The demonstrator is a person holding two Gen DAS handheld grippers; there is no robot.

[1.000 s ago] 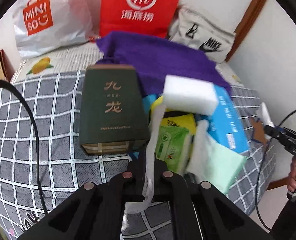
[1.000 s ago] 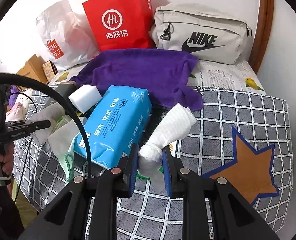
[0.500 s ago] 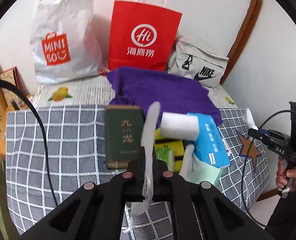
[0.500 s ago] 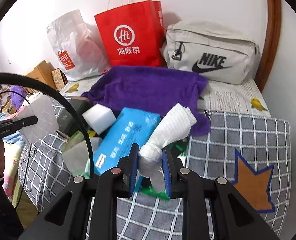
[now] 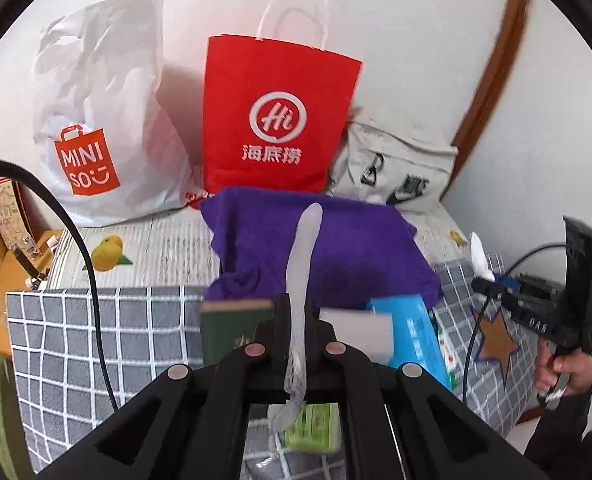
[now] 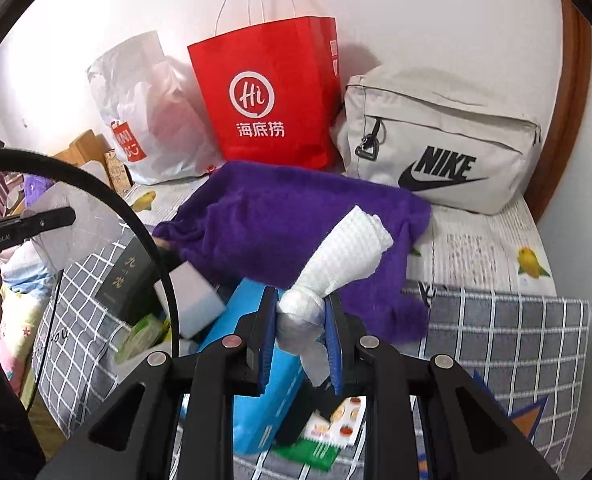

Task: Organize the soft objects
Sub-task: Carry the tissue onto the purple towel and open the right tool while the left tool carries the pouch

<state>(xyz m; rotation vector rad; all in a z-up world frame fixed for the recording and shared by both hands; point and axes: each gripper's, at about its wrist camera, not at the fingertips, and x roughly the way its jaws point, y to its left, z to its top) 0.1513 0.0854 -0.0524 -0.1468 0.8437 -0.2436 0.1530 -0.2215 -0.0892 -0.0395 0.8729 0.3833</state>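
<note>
My left gripper [image 5: 298,332] has its jaws pressed together on a thin white mesh sheet [image 5: 302,276], seen edge-on in its own view. The sheet's long axis runs nearly straight up the frame, from a limp tail low at centre to a tip that crosses the purple towel [image 5: 336,248]. From the right wrist view I see that same sheet face-on at the left edge, a pale translucent panel [image 6: 75,220] hanging from the left gripper's finger [image 6: 43,220].

My right gripper [image 6: 300,320] pinches a knotted white cloth [image 6: 336,264] at its knot, jaws only partly closed around the bulk. The cloth's long axis slants from the knot at lower centre up and to the right, its flared end pointing toward the Nike bag [image 6: 440,140]. In the left view I see only a small white tip [image 5: 478,256] of it at the right edge, above the right gripper's body, with a hand [image 5: 560,372] on the handle.

The right view shows the pile on the checked bed cover [image 6: 496,328] best: dark box [image 6: 125,280], white sponge [image 6: 191,300], blue tissue pack [image 6: 255,408]. The left view shows the whole Miniso bag [image 5: 99,120] beside the red bag [image 5: 275,116]; its pile is blurred behind my fingers.
</note>
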